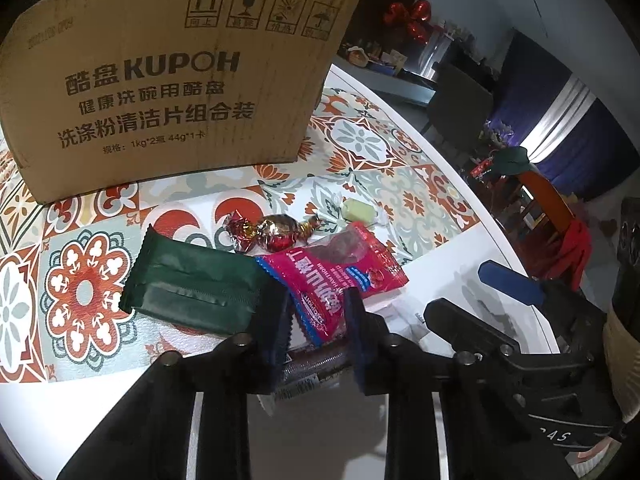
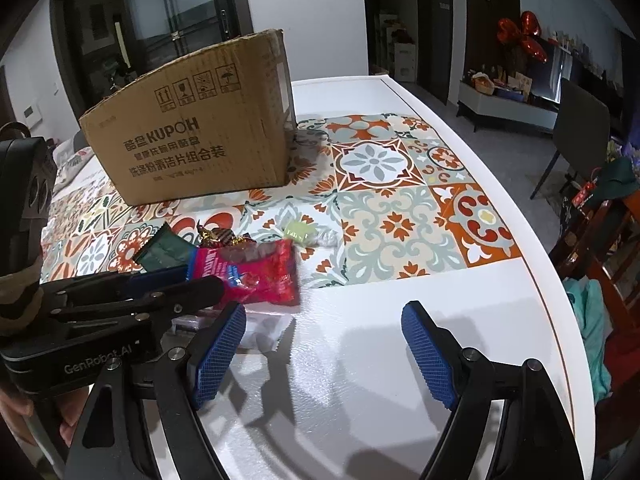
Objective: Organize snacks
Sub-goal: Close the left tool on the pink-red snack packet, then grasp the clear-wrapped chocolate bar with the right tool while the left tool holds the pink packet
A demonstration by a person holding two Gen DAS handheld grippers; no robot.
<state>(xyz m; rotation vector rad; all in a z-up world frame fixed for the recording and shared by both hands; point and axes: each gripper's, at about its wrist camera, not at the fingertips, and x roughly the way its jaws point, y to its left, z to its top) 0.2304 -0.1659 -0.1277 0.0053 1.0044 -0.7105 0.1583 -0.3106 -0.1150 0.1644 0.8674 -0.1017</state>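
Closing in low over the table (image 2: 400, 320), the left gripper (image 1: 316, 320) has its blue pads narrowed around the near corner of the pink snack packet (image 1: 340, 276); whether they actually press on it, I can't tell. A green wrapper (image 1: 192, 284) lies just left, touching it. The right gripper (image 2: 324, 352) (jaws wide apart, nothing between) hovers beside, over bare white tabletop.

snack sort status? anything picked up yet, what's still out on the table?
Nothing visibly put away; the cardboard box interior is hidden. In hand: left tool straddles the pink packet, grip unconfirmed. Right tool is open, empty. Left: green packet, red foil candy and pale candy on the table.
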